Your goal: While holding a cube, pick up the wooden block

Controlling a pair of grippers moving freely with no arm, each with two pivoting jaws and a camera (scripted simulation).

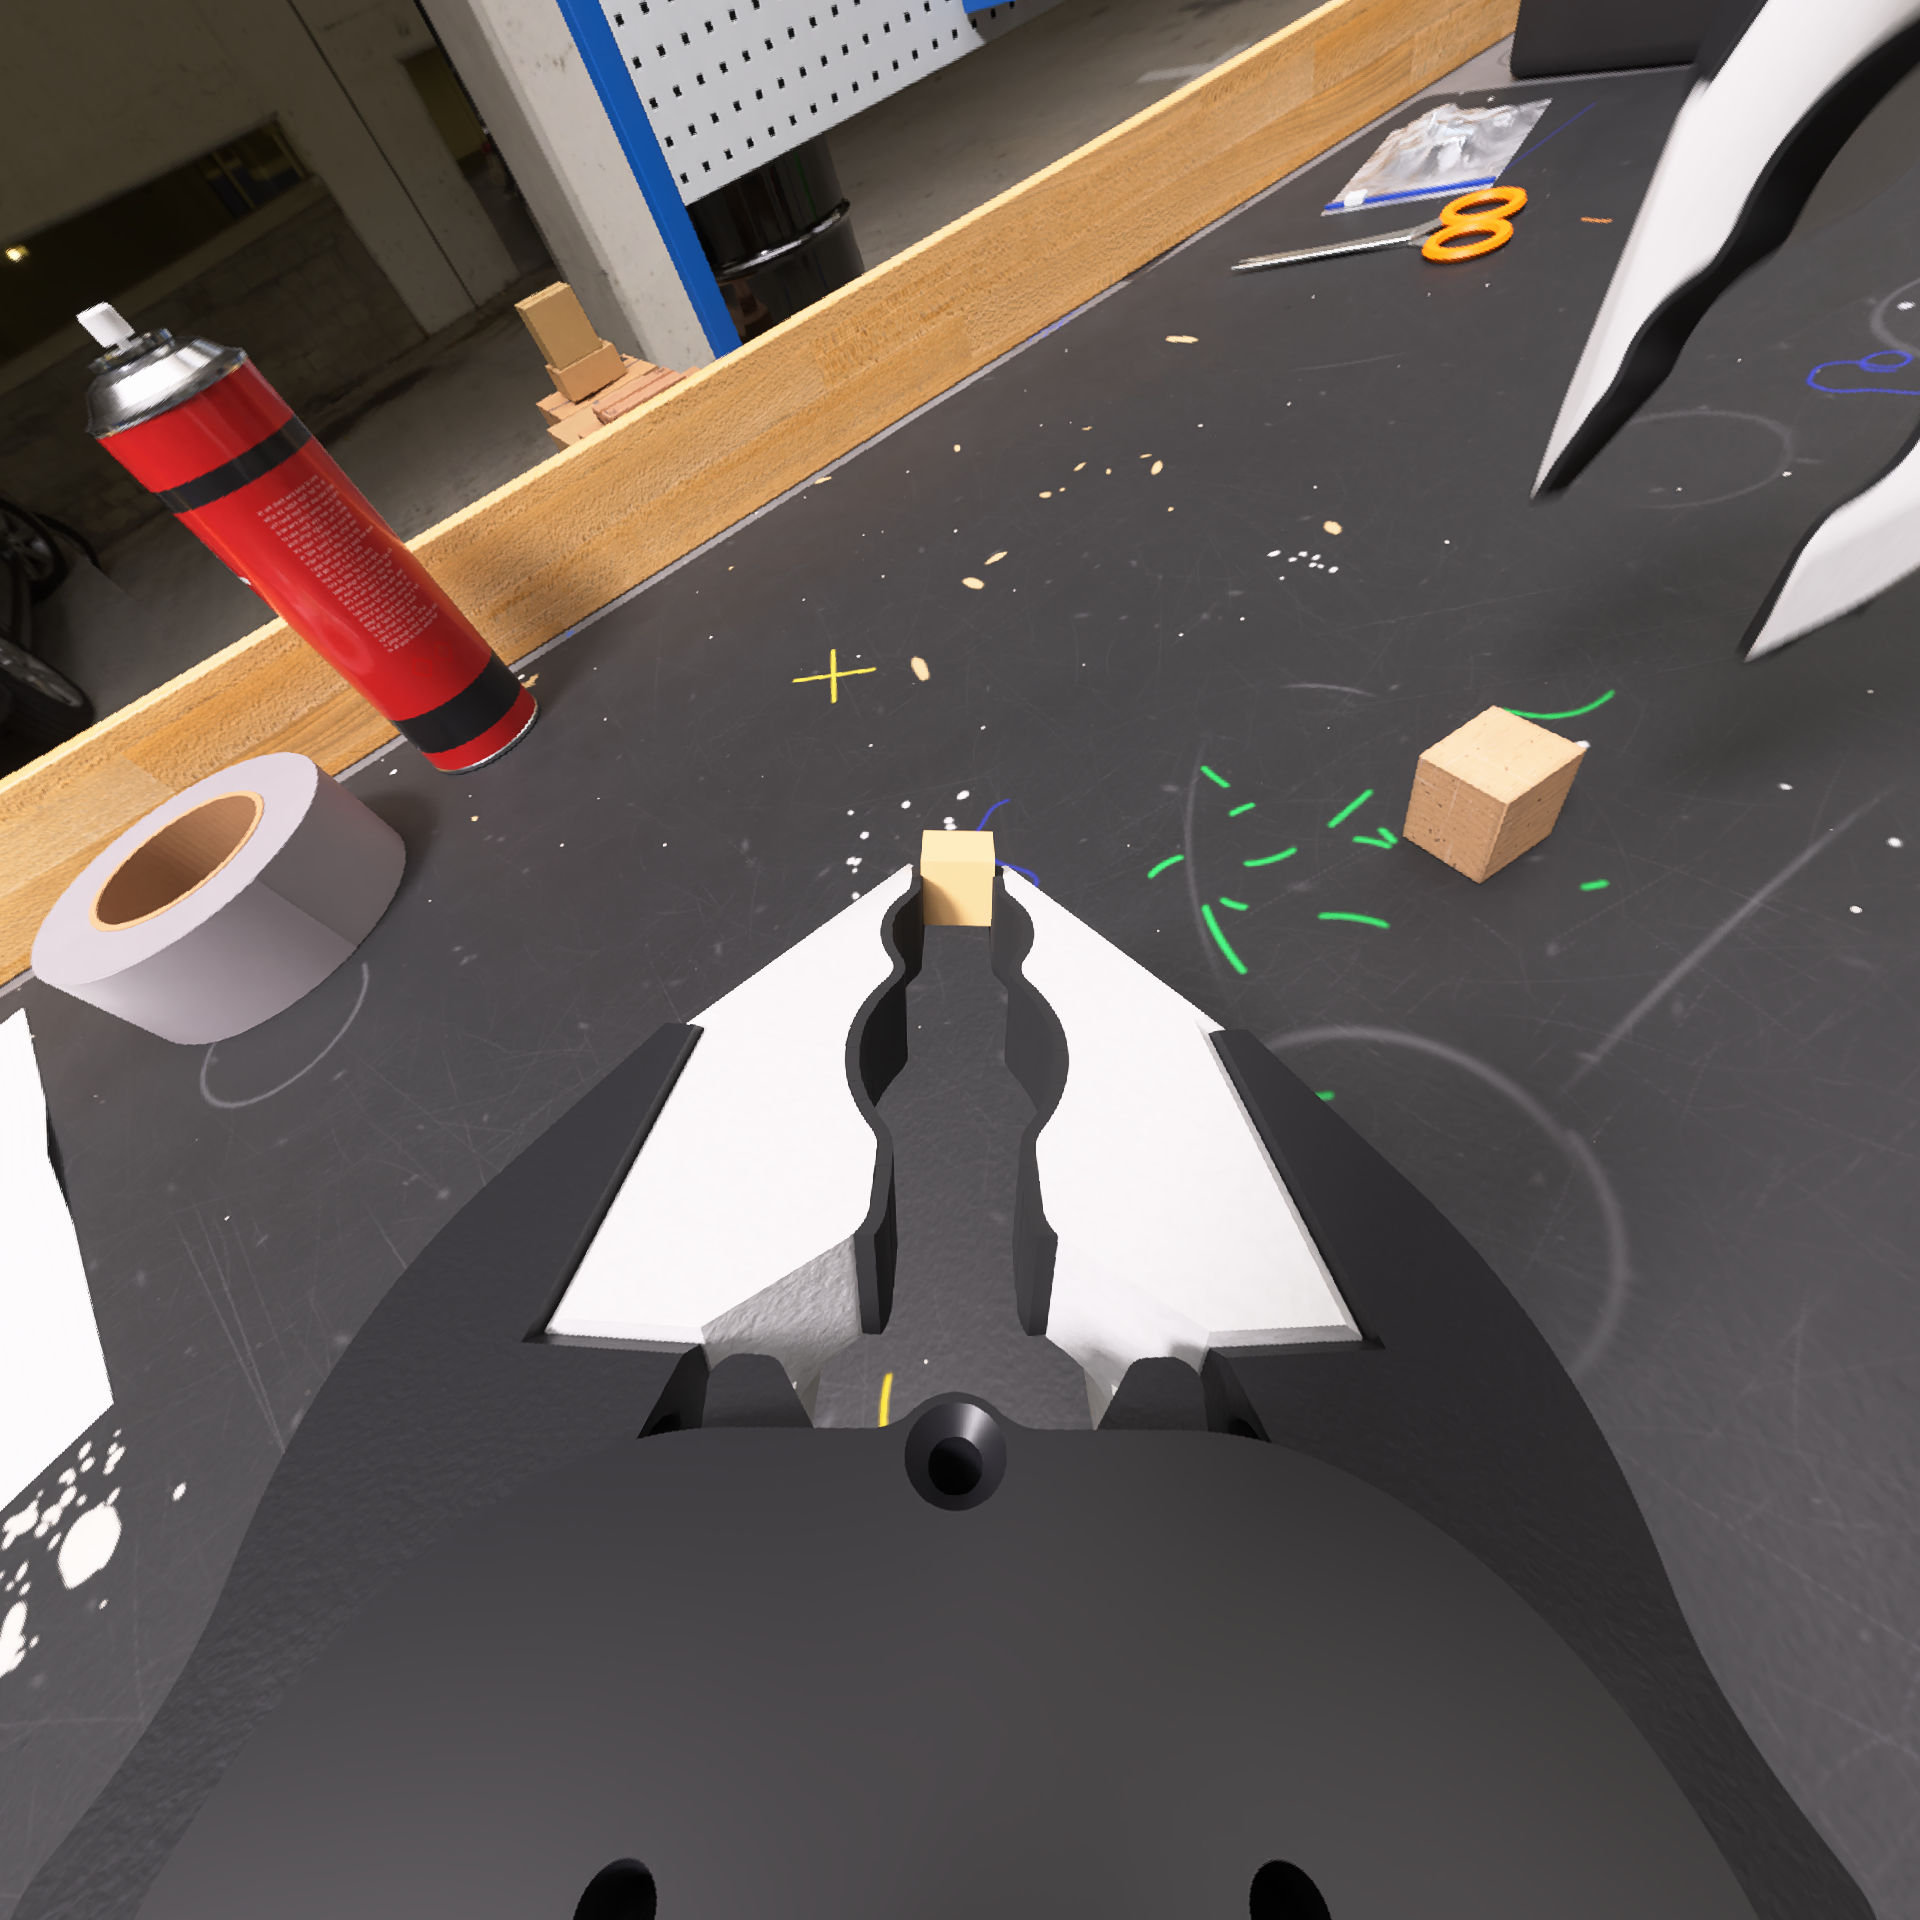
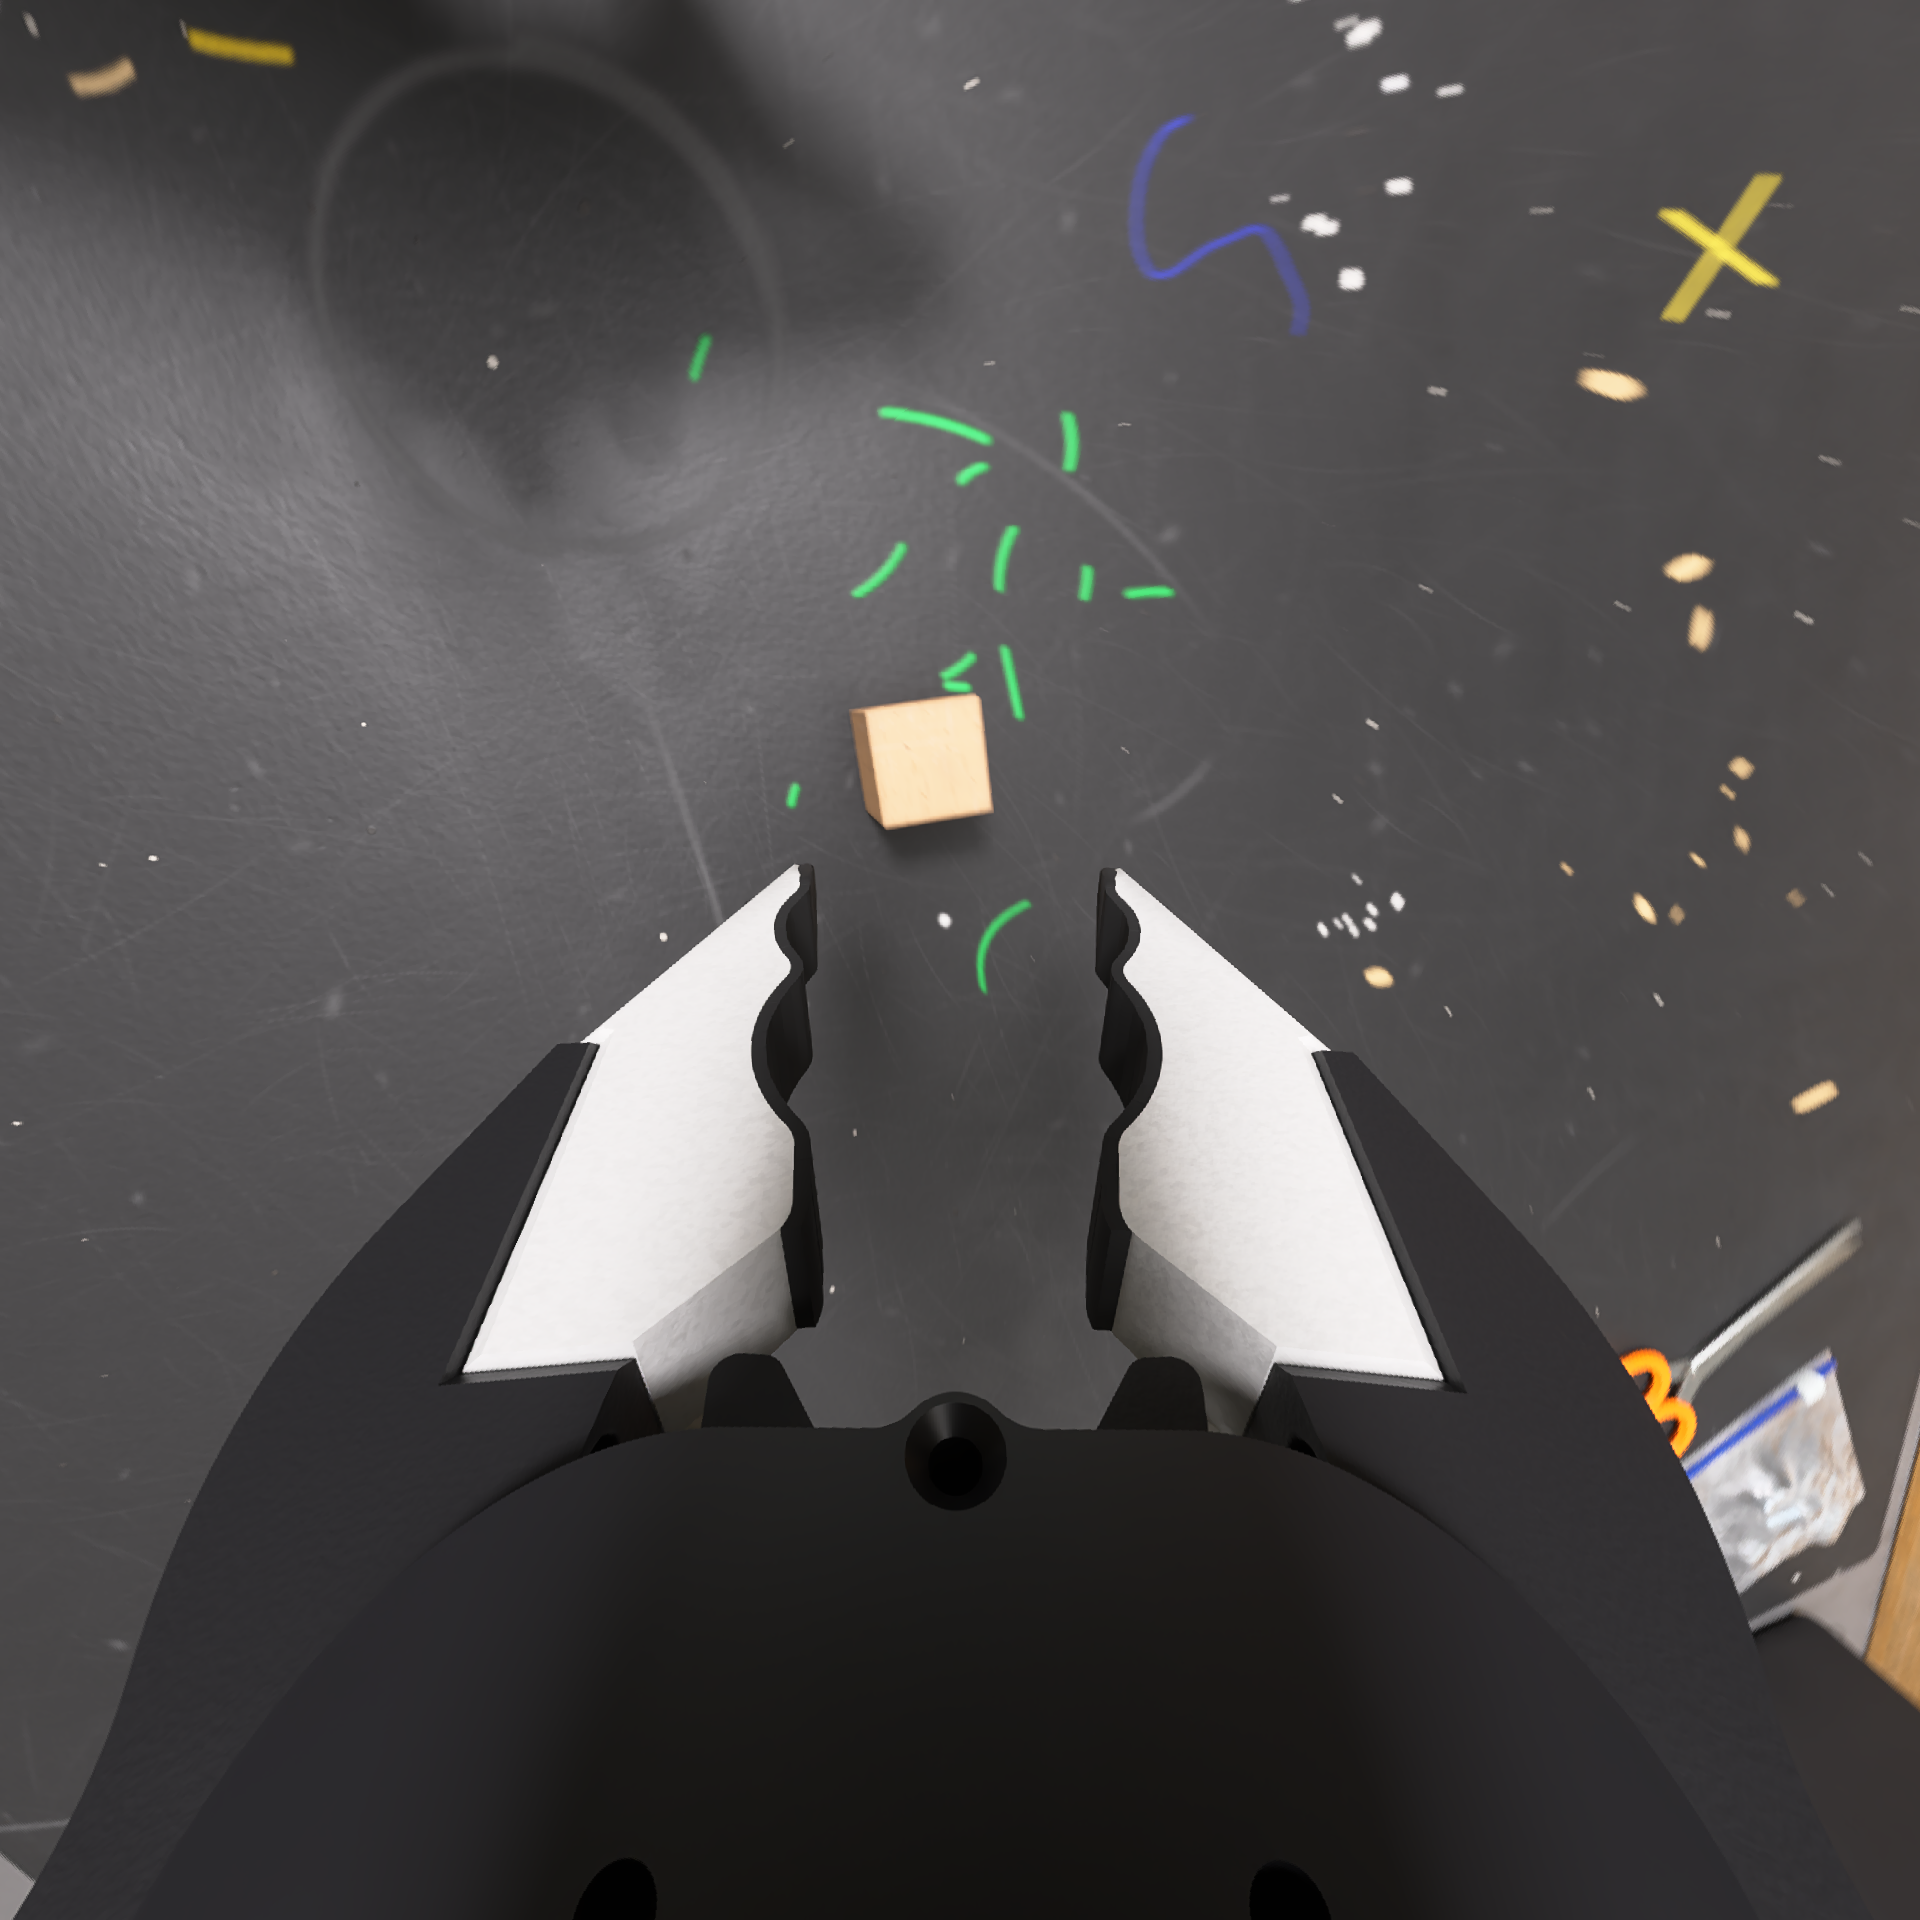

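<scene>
L gripper (image 1: 957, 883) clamped on small cube (image 1: 957, 879), R gripper (image 2: 956, 883) spread apart above wooden block (image 2: 922, 761) mid-table (image 2: 312, 831), w/ spray can (image 1: 312, 551) at far edge.

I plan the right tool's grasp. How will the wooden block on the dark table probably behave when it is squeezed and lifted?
The wooden block looks solid, so it is probably stiff. Its flat faces suggest it will not roll, though a push may slide it. It sits turned relative to the open right tool, so it may twist when squeezed.
</scene>
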